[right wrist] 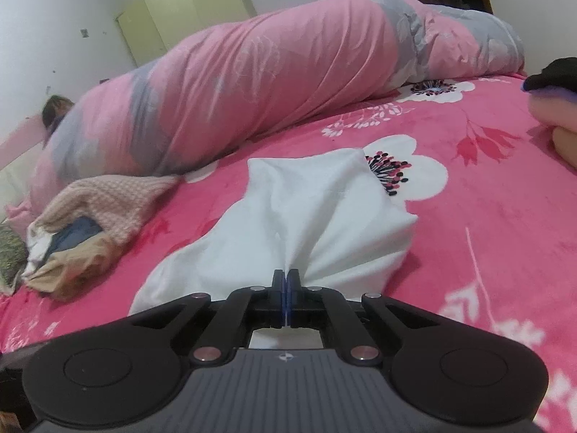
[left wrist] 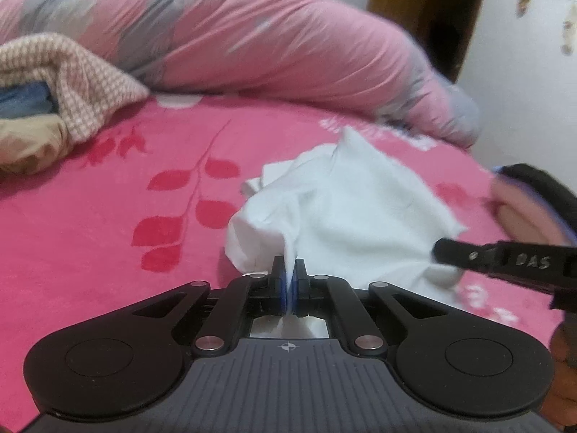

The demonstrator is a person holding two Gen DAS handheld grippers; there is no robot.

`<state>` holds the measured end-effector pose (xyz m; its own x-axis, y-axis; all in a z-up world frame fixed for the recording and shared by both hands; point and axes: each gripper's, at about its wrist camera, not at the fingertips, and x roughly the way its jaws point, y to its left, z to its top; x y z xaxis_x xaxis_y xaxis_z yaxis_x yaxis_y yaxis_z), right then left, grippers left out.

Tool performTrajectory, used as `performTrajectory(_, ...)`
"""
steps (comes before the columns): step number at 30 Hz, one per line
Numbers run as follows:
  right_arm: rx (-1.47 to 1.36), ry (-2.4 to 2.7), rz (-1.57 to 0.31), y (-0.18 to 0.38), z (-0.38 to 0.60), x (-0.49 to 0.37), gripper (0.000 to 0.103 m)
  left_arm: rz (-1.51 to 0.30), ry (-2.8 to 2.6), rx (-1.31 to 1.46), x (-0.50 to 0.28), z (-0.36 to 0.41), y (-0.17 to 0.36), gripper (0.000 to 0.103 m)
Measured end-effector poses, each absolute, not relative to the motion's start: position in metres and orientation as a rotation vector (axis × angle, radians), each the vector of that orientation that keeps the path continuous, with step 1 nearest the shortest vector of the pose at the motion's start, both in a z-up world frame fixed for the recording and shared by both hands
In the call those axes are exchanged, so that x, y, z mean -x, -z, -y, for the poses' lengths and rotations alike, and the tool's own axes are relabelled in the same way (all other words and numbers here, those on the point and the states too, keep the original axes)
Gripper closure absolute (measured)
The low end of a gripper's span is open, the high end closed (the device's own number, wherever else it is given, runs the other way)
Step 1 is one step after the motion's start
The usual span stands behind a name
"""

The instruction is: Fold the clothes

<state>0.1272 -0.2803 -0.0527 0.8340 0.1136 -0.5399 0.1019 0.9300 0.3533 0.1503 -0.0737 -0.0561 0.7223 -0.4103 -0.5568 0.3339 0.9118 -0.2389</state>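
A white garment (left wrist: 353,202) lies bunched on the pink flowered bedsheet (left wrist: 108,216). My left gripper (left wrist: 289,274) is shut on a gathered fold at the garment's near edge. In the left wrist view the right gripper's black finger (left wrist: 468,252) reaches in from the right edge and touches the cloth. In the right wrist view the same white garment (right wrist: 306,216) spreads ahead, and my right gripper (right wrist: 286,281) is shut on a pinched fold of it. A thin strip of cloth shows between the pads of both grippers.
A rolled pink and grey quilt (right wrist: 252,83) runs along the far side of the bed. A pile of other clothes (right wrist: 83,231), knitted pink, blue and beige, sits at the left. A person's hand in a dark sleeve (right wrist: 555,108) is at the right edge.
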Motion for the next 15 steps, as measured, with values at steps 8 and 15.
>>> performTrajectory(8, -0.347, -0.110, -0.593, 0.037, 0.267, -0.039, 0.103, -0.620, 0.486, 0.140, -0.076, 0.036, 0.040, 0.102)
performTrajectory(15, -0.307, -0.198, -0.654, 0.048, 0.238, 0.029, 0.103, -0.648, 0.502, 0.147, -0.018, -0.002, 0.050, 0.102)
